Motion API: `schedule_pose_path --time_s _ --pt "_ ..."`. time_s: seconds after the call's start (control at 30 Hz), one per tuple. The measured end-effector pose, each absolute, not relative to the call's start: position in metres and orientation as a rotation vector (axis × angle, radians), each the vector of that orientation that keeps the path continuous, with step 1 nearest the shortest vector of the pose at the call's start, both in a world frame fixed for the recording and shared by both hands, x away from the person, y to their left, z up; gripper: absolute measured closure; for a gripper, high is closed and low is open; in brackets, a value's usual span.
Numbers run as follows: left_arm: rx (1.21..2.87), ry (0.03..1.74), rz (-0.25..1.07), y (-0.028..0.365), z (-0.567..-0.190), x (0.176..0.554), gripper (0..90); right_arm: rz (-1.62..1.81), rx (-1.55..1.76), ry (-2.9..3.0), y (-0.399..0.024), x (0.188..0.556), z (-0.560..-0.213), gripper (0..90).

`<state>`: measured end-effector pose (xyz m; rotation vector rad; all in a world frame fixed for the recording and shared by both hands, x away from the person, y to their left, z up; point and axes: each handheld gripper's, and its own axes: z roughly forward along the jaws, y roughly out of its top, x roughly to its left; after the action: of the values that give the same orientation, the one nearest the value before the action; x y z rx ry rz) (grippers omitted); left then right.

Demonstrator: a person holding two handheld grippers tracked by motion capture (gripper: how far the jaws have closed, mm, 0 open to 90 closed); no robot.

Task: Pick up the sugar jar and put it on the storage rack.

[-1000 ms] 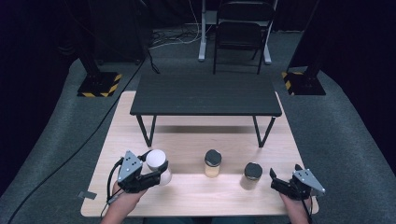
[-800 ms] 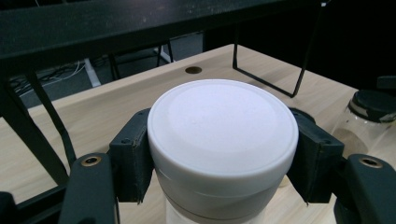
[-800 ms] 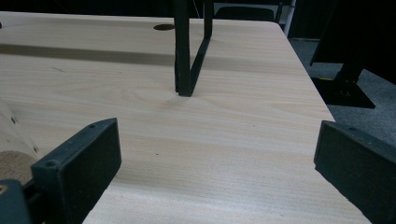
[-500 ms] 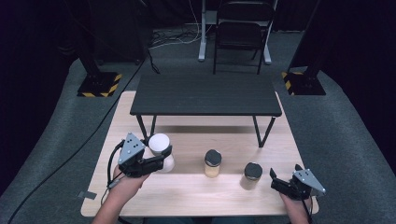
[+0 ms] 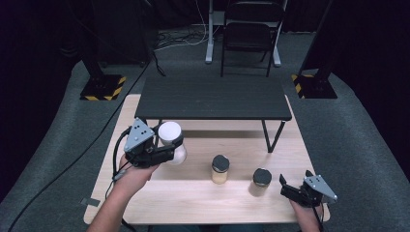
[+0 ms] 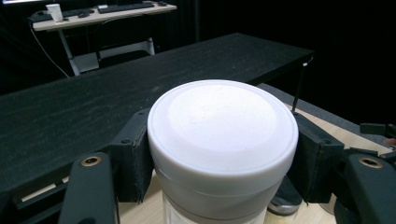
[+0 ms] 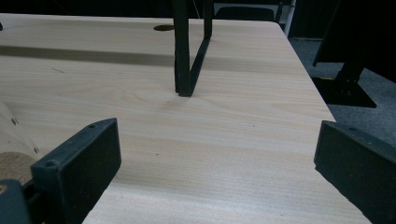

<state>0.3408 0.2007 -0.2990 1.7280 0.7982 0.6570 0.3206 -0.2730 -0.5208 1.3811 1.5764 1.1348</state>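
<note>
- My left gripper [image 5: 167, 147] pinches the white-lidded jar [image 5: 170, 141] by its lid rim, pads on opposite sides, so the jar hangs upright and level, clear of the wooden table [image 5: 193, 203]
- The black raised shelf [image 5: 212, 99] lies just ahead of my jaws; its near edge is what the jar must pass over, with open room on top
- Two dark-lidded jars [image 5: 220, 168] stand to my right, apart from the carried one
- My right gripper [image 5: 295, 189] rests spread, nothing between its jaws, bare board ahead
</note>
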Motion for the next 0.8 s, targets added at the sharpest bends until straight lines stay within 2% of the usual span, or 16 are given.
schedule_pose_path --time_s 0.47,0.8 --pt "1.725 0.766 0.649 0.191 -0.261 0.360 33.4 1.136 1.381 1.583 -0.273 0.321 -0.521 0.0" --pt "1.697 0.763 0.691 0.179 -0.234 0.378 33.4 1.139 1.382 1.582 -0.273 0.321 -0.521 0.0"
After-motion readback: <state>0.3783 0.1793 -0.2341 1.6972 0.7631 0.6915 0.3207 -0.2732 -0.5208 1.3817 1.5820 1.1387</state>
